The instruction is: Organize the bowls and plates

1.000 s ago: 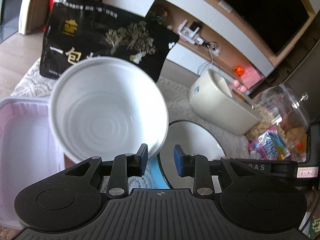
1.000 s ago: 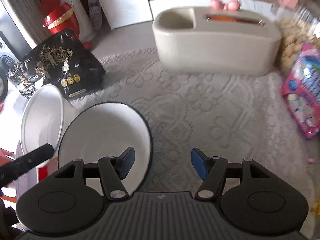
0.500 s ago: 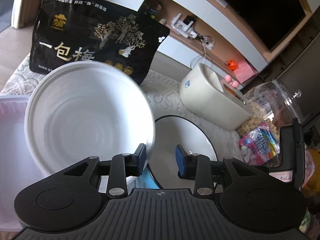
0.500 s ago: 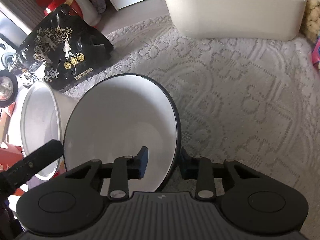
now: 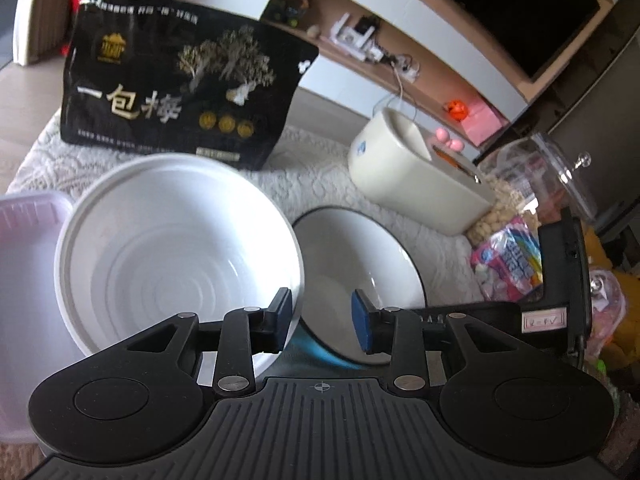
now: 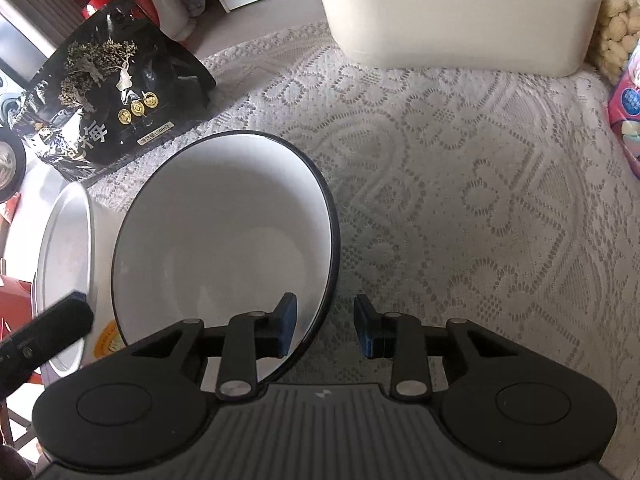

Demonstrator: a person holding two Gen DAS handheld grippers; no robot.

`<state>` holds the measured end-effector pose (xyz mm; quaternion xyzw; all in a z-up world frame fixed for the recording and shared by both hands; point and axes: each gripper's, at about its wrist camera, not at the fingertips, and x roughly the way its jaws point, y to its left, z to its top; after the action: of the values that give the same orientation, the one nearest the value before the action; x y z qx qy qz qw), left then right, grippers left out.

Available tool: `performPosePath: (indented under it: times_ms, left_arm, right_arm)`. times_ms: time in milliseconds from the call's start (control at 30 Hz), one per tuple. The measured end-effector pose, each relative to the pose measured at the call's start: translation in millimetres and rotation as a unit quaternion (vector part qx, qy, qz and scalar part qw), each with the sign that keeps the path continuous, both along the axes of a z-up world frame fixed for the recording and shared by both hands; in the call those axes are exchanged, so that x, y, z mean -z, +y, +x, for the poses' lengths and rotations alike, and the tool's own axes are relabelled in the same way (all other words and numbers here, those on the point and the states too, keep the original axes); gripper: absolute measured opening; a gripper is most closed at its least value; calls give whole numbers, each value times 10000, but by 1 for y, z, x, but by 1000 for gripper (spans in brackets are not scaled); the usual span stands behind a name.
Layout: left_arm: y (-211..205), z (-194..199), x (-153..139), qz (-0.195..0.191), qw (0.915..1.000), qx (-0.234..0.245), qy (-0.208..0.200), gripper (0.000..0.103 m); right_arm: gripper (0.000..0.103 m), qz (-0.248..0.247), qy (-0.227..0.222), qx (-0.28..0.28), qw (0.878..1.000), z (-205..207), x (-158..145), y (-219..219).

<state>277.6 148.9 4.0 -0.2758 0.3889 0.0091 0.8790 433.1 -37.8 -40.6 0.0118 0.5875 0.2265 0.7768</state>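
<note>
A white plastic bowl (image 5: 176,248) hangs tilted in my left gripper (image 5: 322,322), whose left pad sits inside the bowl's rim; the jaws stand narrowly apart around the rim. A white bowl with a black rim and blue outside (image 6: 224,248) sits in my right gripper (image 6: 326,330), whose left pad is inside the rim and right pad outside, with a gap. The black-rimmed bowl also shows in the left wrist view (image 5: 360,264), and the plastic bowl in the right wrist view (image 6: 64,248), just left of it.
A lace cloth (image 6: 460,184) covers the table. A black snack bag (image 5: 180,88) stands behind the bowls. A cream ceramic box (image 6: 452,12) sits at the far side, a snack jar (image 5: 532,184) and candy packet (image 5: 508,256) to the right. A translucent plastic container (image 5: 24,272) lies left.
My right gripper narrowed from wide open around the black-rimmed bowl's rim and lifted it. My left gripper with the plastic bowl lowered and moved closer to the other bowl.
</note>
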Motion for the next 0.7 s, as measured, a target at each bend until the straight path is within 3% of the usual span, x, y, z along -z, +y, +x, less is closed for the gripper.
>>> performPosePath:
  times_ms: [400, 600, 700]
  left_arm:
    - [-12, -4, -22, 209, 9991, -244, 267, 36]
    - [-12, -1, -29, 2, 9990, -283, 350, 36]
    - [-19, 1, -28, 255, 9974, -313, 599, 36]
  right_arm:
    - [31, 307, -279, -346, 9985, 0, -16, -9]
    - [31, 635, -424, -462, 9960, -1, -28, -21]
    - [31, 709, -495, -510, 9950, -2, -30, -28]
